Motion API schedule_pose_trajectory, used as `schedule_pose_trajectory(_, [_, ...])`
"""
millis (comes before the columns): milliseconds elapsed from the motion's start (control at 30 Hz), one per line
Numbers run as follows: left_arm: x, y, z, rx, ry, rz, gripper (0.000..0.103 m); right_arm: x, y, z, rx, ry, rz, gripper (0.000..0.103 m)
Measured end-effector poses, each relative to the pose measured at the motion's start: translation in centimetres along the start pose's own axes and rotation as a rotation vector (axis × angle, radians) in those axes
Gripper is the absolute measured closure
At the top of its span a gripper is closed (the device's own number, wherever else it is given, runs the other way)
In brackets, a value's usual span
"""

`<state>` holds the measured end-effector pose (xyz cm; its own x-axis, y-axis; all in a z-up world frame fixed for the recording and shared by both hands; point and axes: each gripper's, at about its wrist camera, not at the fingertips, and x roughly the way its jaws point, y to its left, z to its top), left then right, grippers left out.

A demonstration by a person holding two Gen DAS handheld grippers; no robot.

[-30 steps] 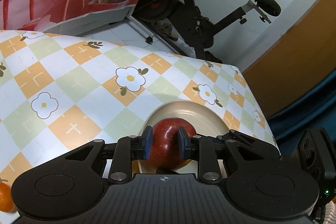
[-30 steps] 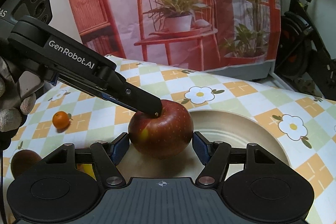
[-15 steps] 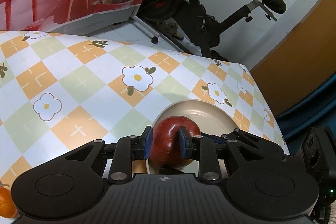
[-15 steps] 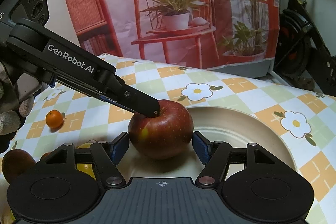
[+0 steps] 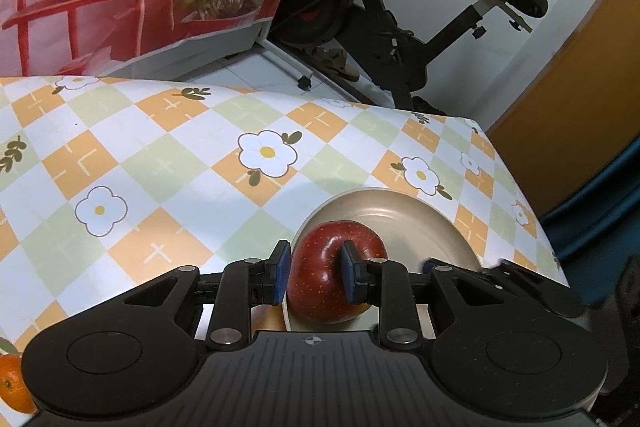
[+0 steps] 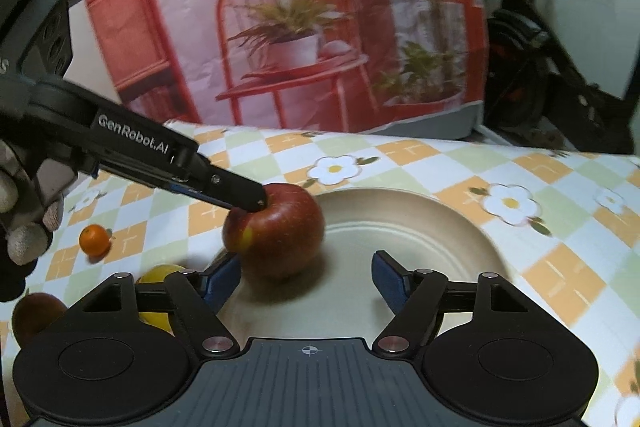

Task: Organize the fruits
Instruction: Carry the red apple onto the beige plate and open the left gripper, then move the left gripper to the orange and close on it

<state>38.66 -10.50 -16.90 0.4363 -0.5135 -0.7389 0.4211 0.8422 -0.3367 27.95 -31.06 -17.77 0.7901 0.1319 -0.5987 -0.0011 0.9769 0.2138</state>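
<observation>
A red apple (image 5: 320, 287) (image 6: 280, 231) rests on the left part of a beige plate (image 5: 420, 227) (image 6: 420, 239). My left gripper (image 5: 315, 275) is shut on it, one blue pad on its side and the other in the stem hollow. In the right wrist view that gripper's finger (image 6: 224, 187) reaches in from the left onto the apple's top. My right gripper (image 6: 306, 277) has its jaws opening. The apple sits just beyond its left pad, and neither pad presses on the fruit.
A small orange (image 6: 95, 239) (image 5: 14, 383), a yellow fruit (image 6: 158, 275) and a brown fruit (image 6: 36, 315) lie on the checked flower tablecloth left of the plate. A gloved hand (image 6: 24, 211) holds the left gripper. An exercise bike (image 5: 380, 27) stands beyond the table.
The right gripper's jaws have spread away from the apple and slid to the right, so the apple now sits toward its left pad. The left gripper keeps its hold.
</observation>
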Motion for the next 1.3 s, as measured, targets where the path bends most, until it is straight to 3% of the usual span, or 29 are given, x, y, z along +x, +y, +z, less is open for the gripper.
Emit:
schedule_pose_trajectory(300, [-1.3,-0.1,-0.6,-0.041,-0.031,0.007,0.072,-3.9,-0.8,-2.3,0.129,-0.055,-0.077,0.021])
schedule_pose_trajectory(600, [-6.6,-0.7,-2.3,-0.018,-0.143,0.024,0.072,-7.3,1.2,-4.1,0.091,-0.092,-0.099,0.021])
schedule_pose_trajectory(900, [-12.9,0.3,-6.2,0.005,-0.277,0.150,0.072,-10.2,2.2,-7.5,0.029,-0.181,-0.132,0.021])
schedule_pose_trajectory(1300, [-17.6,2.7,-10.4,-0.070,-0.363,0.280,0.070,-10.4,2.1,-9.8,0.044,-0.173,-0.131,0.021])
